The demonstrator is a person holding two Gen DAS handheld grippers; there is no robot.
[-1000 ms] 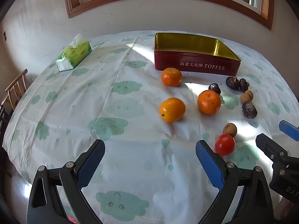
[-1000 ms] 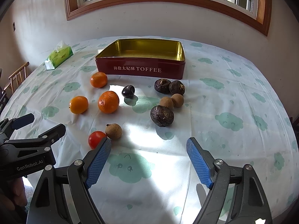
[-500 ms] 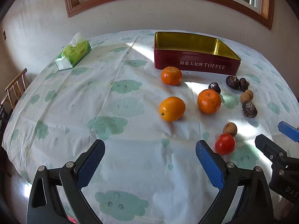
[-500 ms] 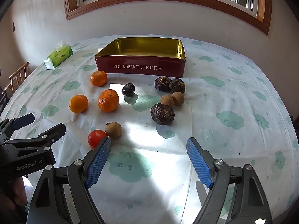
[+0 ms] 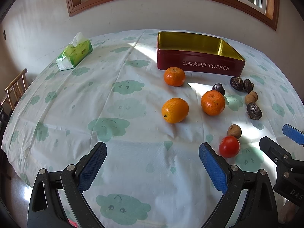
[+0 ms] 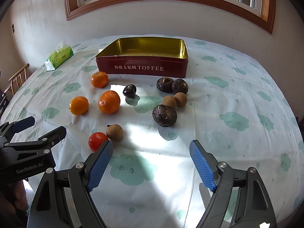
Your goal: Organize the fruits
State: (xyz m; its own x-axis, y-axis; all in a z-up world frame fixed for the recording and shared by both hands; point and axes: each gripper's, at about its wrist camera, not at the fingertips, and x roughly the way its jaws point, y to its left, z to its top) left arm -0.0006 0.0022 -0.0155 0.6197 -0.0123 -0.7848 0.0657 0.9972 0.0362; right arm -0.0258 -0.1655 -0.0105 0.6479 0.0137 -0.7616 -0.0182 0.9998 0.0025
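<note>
both claws gaped wide, empty: left gripper (image 5: 152, 163); right gripper (image 6: 151, 163); fruit lay before the toffee tin (image 6: 142, 69) mid-table.

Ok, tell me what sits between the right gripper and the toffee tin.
In the right wrist view, the large dark wrinkled fruit and two tan longans lie between the open right gripper and the tin.
</note>
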